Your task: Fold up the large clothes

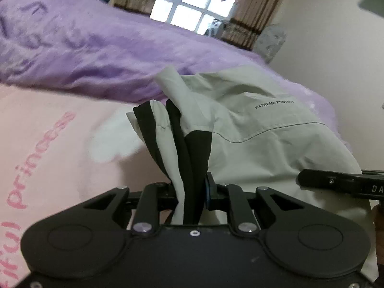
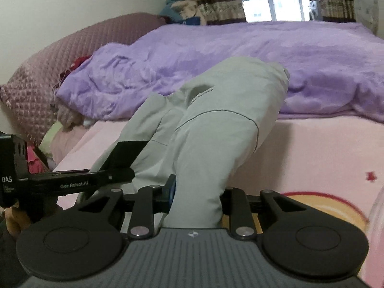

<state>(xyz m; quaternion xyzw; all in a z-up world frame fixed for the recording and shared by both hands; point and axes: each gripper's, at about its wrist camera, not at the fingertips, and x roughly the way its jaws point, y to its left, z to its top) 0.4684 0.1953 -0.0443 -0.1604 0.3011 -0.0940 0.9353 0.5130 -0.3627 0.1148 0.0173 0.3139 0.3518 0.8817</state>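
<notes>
the left gripper (image 1: 192,192) pinches a grey jacket (image 1: 252,129) hem between nearly closed jaws – the right gripper (image 2: 196,199) clamps a thicker bunch, cloth rising ahead over the pink sheet (image 2: 312,148).

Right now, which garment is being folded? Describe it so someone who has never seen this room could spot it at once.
Start at the bed under the window, with its pink sheet in front and a purple blanket behind. The jacket lies across the sheet, its near end held up by the left gripper and right gripper. It is the only pale grey-green cloth there, with black lining and small black lettering.
</notes>
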